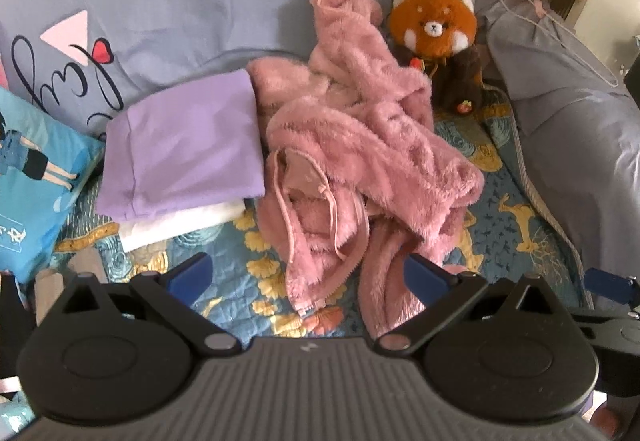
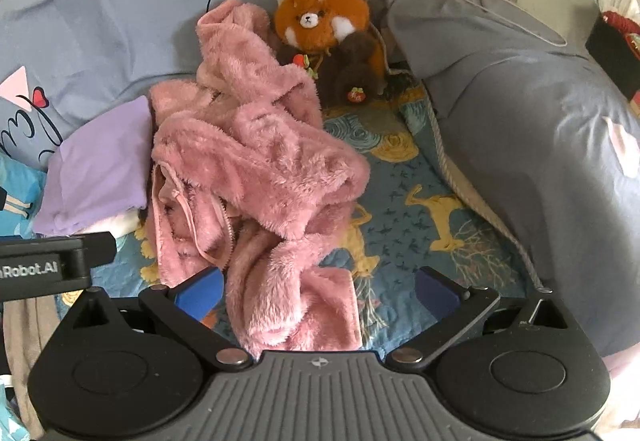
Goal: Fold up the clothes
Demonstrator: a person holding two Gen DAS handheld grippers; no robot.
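While both jaws stand wide apart and hold nothing, the left gripper (image 1: pixel 307 273) and right gripper (image 2: pixel 318 291) hover over the crumpled pink jacket (image 1: pixel 360 145) on the quilt (image 1: pixel 500 217); folded purple cloth (image 1: pixel 184 145) lies just beside it.

a crumpled pink fleece zip jacket (image 1: pixel 360 161) lies mid-frame on the blue patterned quilt (image 1: pixel 500 233). left of it, touching, a folded lilac garment (image 1: pixel 184 145) sits on a folded white cloth (image 1: pixel 180 225). upper right, behind the jacket, sits an orange-brown plush red panda (image 1: pixel 436 29).
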